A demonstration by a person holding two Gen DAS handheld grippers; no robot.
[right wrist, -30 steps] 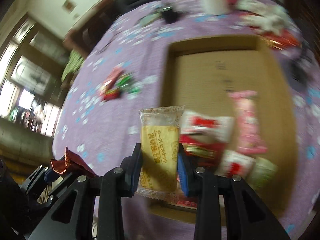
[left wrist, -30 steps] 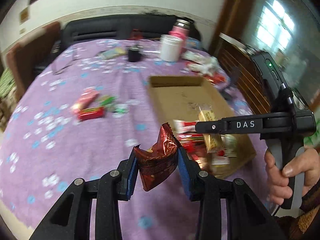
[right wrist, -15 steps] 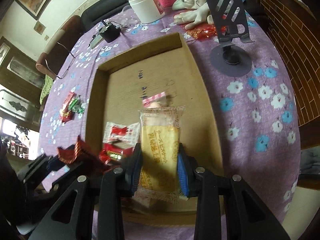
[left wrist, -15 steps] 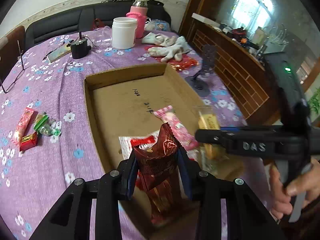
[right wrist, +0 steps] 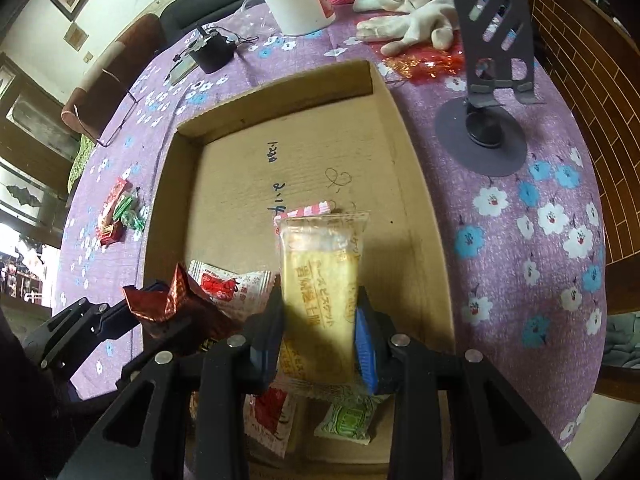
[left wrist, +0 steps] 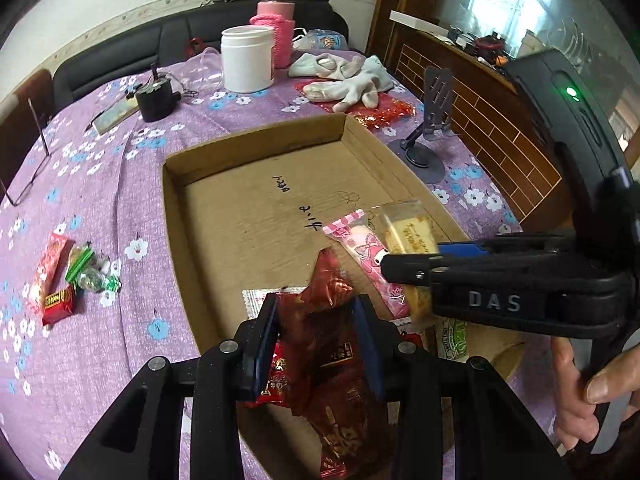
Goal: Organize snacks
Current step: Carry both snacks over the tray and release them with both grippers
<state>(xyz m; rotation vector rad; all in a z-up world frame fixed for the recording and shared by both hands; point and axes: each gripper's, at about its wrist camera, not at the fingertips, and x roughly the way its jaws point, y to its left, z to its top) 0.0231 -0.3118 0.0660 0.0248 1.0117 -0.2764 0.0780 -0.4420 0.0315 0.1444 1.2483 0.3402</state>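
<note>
My left gripper (left wrist: pixel 316 320) is shut on a dark red snack packet (left wrist: pixel 320 320) and holds it over the near end of the shallow cardboard box (left wrist: pixel 176 208). My right gripper (right wrist: pixel 318 316) is shut on a yellow biscuit packet (right wrist: pixel 320 276) over the same box (right wrist: pixel 420 208). The right gripper also shows in the left wrist view (left wrist: pixel 404 258), to the right of the left one. A pink packet (left wrist: pixel 360 248), red-and-white packets (right wrist: pixel 228 284) and a green packet (right wrist: pixel 348 420) lie in the box. A few loose snacks (left wrist: pixel 60 276) lie on the purple cloth left of the box.
A white jar (left wrist: pixel 247 58), a pink-sleeved flask (left wrist: pixel 276 28), white gloves (left wrist: pixel 344 80), a black phone stand (left wrist: pixel 428 148) and a small black object (left wrist: pixel 154 98) stand beyond the box. Glasses (left wrist: pixel 24 160) lie at far left. A brick-patterned cabinet is on the right.
Both grippers have moved forward and down over the box with their packets still held. The left packet now hangs lower, near the snacks in the box.
</note>
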